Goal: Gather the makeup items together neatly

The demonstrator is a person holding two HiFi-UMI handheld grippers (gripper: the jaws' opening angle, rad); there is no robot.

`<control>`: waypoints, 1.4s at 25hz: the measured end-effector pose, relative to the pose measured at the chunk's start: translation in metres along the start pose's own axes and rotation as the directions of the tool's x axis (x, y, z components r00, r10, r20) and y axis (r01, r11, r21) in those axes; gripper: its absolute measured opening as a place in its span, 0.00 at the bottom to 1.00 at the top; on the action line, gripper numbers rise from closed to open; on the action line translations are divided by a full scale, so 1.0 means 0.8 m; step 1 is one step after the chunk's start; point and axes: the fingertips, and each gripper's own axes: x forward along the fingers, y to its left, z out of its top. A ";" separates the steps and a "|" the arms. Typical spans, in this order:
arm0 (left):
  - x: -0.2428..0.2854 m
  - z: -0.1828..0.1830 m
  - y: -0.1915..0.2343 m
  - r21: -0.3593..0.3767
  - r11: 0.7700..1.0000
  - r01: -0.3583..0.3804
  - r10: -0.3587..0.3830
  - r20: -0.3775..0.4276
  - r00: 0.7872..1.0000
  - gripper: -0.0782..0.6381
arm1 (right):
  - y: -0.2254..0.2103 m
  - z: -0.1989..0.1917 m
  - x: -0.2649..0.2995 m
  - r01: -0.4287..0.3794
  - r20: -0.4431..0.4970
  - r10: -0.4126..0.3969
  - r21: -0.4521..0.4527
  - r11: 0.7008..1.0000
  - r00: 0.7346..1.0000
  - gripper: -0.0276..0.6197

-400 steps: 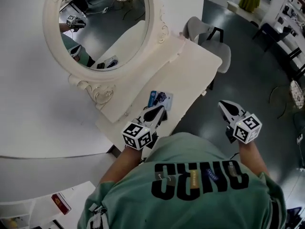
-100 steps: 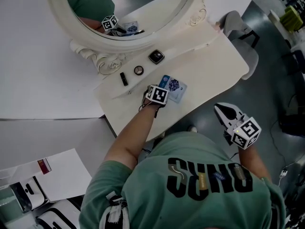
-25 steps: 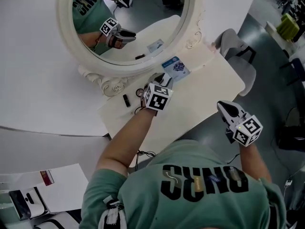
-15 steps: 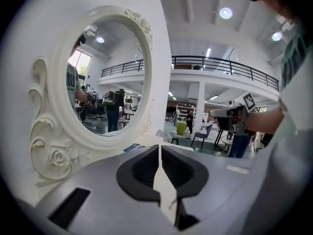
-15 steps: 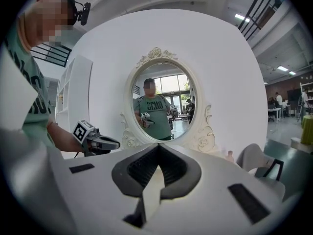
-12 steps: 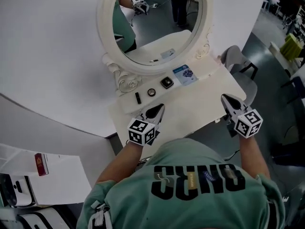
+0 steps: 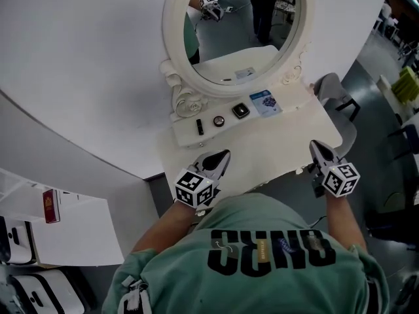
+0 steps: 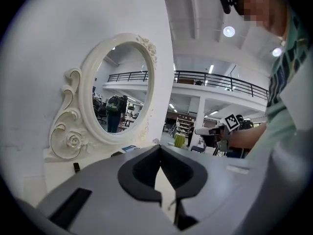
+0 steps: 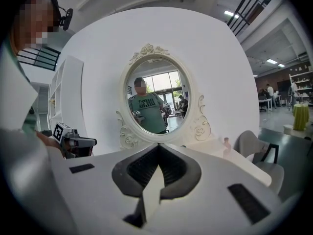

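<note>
Four makeup items lie in a row on the raised ledge under the mirror: a black lipstick tube (image 7: 200,127), a round compact (image 7: 218,121), a black square compact (image 7: 241,110) and a blue packet (image 7: 265,102). My left gripper (image 7: 225,154) hovers over the near part of the cream dressing table (image 7: 281,142), well short of the ledge, shut and holding nothing. In the left gripper view its jaws (image 8: 159,148) meet, with the tube (image 8: 76,167) and packet (image 8: 129,148) beyond. My right gripper (image 7: 315,144) hangs by the table's near right edge, also shut (image 9: 157,145) and holding nothing.
An oval mirror (image 7: 242,25) in an ornate cream frame stands behind the ledge against the white wall. A grey chair (image 7: 334,87) is at the table's right end. A white shelf with a red box (image 7: 49,205) is at the lower left.
The left gripper has drawn back from the ledge by the square compact to the table's near edge, with nothing in it. The head view has swung, so the mirror sits higher and farther.
</note>
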 end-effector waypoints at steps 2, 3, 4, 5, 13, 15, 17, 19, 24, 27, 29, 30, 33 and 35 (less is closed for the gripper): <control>0.000 0.003 -0.001 -0.001 1.000 0.004 -0.004 0.003 1.000 0.12 | 0.002 0.002 0.000 0.000 0.001 0.000 -0.005 1.000 1.000 0.03; 0.000 0.005 -0.002 0.000 1.000 0.006 -0.006 0.006 1.000 0.12 | 0.003 0.003 0.000 -0.001 0.001 0.001 -0.010 1.000 1.000 0.03; 0.000 0.007 -0.003 0.003 1.000 0.009 -0.009 0.009 1.000 0.12 | 0.004 0.005 -0.001 -0.001 0.001 0.001 -0.015 1.000 1.000 0.03; 0.001 0.009 -0.005 0.007 1.000 0.012 -0.012 0.012 1.000 0.12 | 0.004 0.006 -0.003 0.001 0.002 -0.001 -0.020 1.000 1.000 0.03; 0.007 0.012 -0.015 0.019 0.999 0.030 -0.030 0.005 1.000 0.12 | -0.004 0.002 -0.019 0.032 -0.010 -0.032 -0.041 0.999 0.999 0.03; 0.007 0.011 -0.014 0.019 0.999 0.029 -0.029 0.004 1.000 0.12 | -0.005 0.002 -0.021 0.036 -0.013 -0.037 -0.045 0.998 0.999 0.03; 0.008 0.013 -0.015 0.021 0.999 0.030 -0.030 0.006 1.000 0.12 | -0.007 0.002 -0.023 0.040 -0.012 -0.041 -0.045 0.998 0.999 0.03; 0.009 0.013 -0.015 0.021 0.999 0.031 -0.031 0.007 0.999 0.12 | -0.008 0.001 -0.023 0.042 -0.012 -0.043 -0.044 0.998 0.999 0.03; 0.010 0.011 -0.015 0.016 0.999 0.030 -0.030 0.005 1.000 0.12 | -0.009 -0.002 -0.022 0.042 -0.014 -0.043 -0.045 0.998 0.999 0.03; 0.010 0.011 -0.014 0.009 1.000 0.028 -0.028 0.007 1.000 0.12 | -0.010 -0.002 -0.021 0.043 -0.015 -0.044 -0.045 0.998 0.999 0.03; 0.010 0.011 -0.014 0.009 1.000 0.028 -0.028 0.010 1.000 0.12 | -0.011 -0.002 -0.020 0.044 -0.016 -0.044 -0.045 0.998 0.999 0.03; 0.010 0.011 -0.015 0.010 1.000 0.029 -0.029 0.011 1.000 0.12 | -0.011 -0.003 -0.019 0.043 -0.016 -0.044 -0.046 0.998 0.999 0.03; 0.011 0.010 -0.015 0.012 0.999 0.031 -0.031 0.015 0.999 0.12 | -0.009 -0.005 -0.018 0.041 -0.017 -0.042 -0.049 0.998 0.999 0.03; 0.011 0.010 -0.015 0.012 0.999 0.033 -0.033 0.016 0.999 0.12 | -0.008 -0.005 -0.016 0.039 -0.016 -0.040 -0.051 0.998 0.999 0.03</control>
